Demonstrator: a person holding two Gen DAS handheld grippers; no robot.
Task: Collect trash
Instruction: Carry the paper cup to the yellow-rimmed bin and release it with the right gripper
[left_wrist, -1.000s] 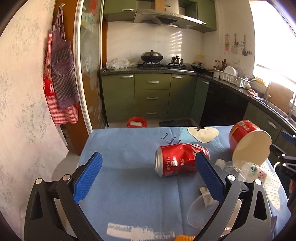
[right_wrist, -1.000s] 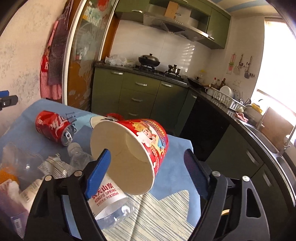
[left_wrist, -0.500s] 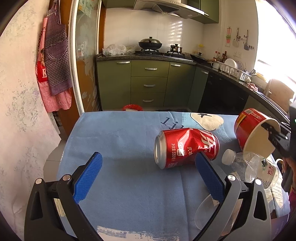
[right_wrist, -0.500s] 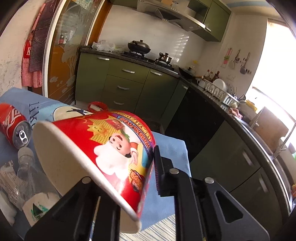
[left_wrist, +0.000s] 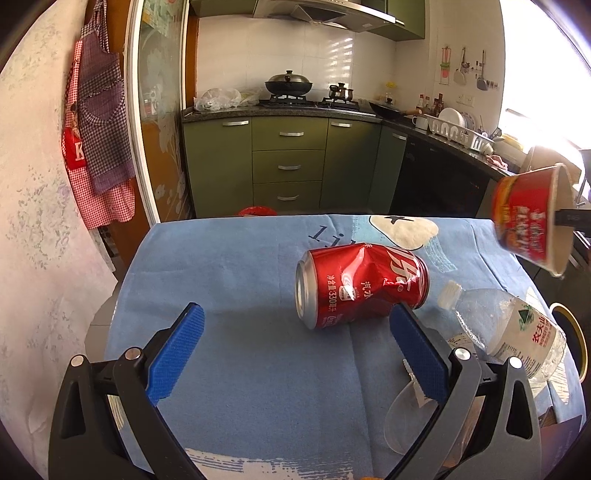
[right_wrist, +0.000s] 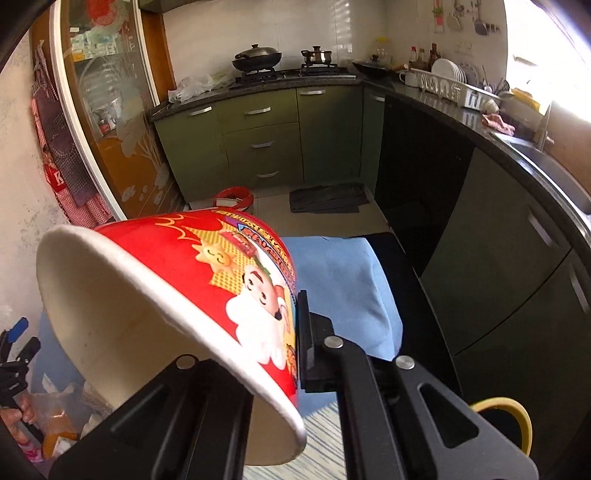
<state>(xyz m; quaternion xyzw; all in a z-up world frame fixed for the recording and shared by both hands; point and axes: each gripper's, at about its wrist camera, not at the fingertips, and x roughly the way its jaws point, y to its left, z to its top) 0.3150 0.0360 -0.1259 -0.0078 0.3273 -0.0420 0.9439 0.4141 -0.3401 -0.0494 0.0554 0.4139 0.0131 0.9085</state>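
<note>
While the right gripper (right_wrist: 295, 354) pinches the wall of the red paper noodle bowl (right_wrist: 177, 295) at its rim, one finger inside and one outside, the bowl hangs tipped on its side, clear of the table, past the table's right edge. Bowl: white inside, cartoon figure and sun printed on red outside, rim intact. From the left wrist view the same bowl (left_wrist: 532, 218) is seen in the air above the far right corner, slightly blurred.

Left gripper (left_wrist: 291, 350): blue pads spread wide, nothing between them, pointing down at the blue tablecloth (left_wrist: 229, 273) near its front edge. Dented red soda can (left_wrist: 360, 291) lies on its side around the middle of the cloth, open end toward the left edge, just beyond the right pad. Clear plastic water bottle (left_wrist: 506, 328) lies crumpled near the right edge, white cap toward the can, apart from it. A clear plastic spoon (left_wrist: 404, 417) lies by the front right corner, partly hidden behind the gripper.
</note>
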